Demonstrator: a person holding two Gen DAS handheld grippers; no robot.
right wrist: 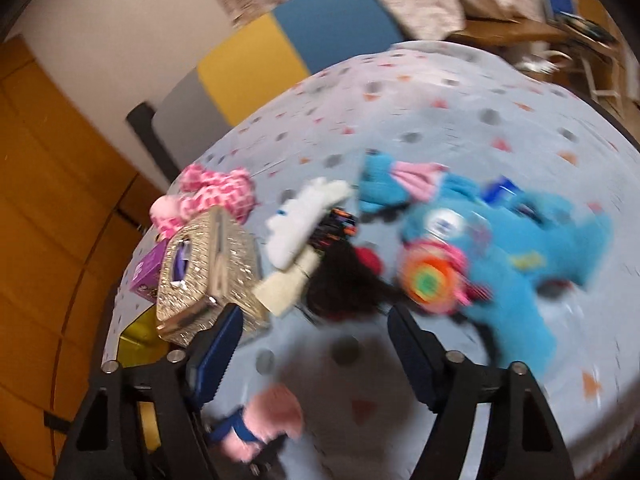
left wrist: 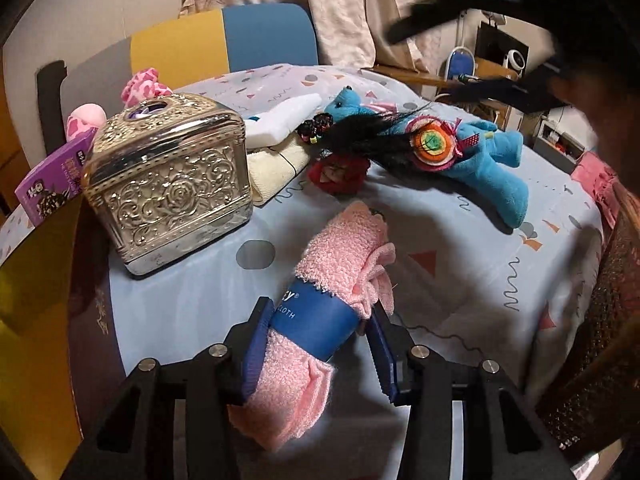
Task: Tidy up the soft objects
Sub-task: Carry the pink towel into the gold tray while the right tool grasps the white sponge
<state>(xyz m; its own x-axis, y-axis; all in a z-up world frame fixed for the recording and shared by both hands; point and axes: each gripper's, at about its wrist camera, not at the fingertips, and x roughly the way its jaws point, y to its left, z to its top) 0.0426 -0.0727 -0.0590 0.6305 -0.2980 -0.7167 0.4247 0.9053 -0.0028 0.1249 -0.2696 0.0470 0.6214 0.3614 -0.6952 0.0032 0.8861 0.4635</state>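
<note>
A rolled pink cloth (left wrist: 344, 248) with a blue paper band lies on the light blue patterned tablecloth (left wrist: 460, 272). My left gripper (left wrist: 318, 340) is shut on it, both blue pads pressed against the banded part. The right wrist view is blurred. It shows the same pink cloth (right wrist: 276, 412) low down, below my right gripper (right wrist: 316, 320), which hangs open over bare tablecloth with nothing between its fingers. Further back lie a blue teddy bear (left wrist: 488, 156) (right wrist: 528, 248), a black hairy piece with a rainbow felt disc (left wrist: 432, 144), a folded white cloth (left wrist: 284, 120) and a cream towel (left wrist: 276, 168).
An ornate golden tissue box (left wrist: 168, 184) stands at the left, with a purple box (left wrist: 52, 180) and a pink spotted plush (left wrist: 144, 84) behind it. A red item (left wrist: 340, 172) lies beside the towel. A person's patterned sleeve (left wrist: 600, 312) fills the right edge. A chair stands behind the table.
</note>
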